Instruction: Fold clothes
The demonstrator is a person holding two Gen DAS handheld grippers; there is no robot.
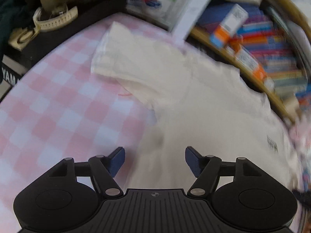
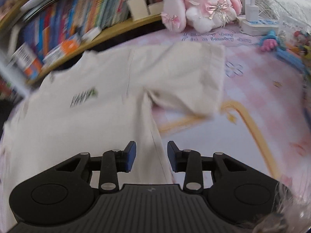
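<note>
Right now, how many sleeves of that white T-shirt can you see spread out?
2. One sleeve lies on the pink checked cloth in the left wrist view; the other sleeve lies toward the plush bunny in the right wrist view.

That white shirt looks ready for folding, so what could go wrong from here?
The shirt lies right against the bookshelf, so a swung sleeve might catch the books. Both views are blurred, suggesting fast movement, so the open right gripper or left gripper might miss the thin edge or pinch the pink cloth underneath.
</note>
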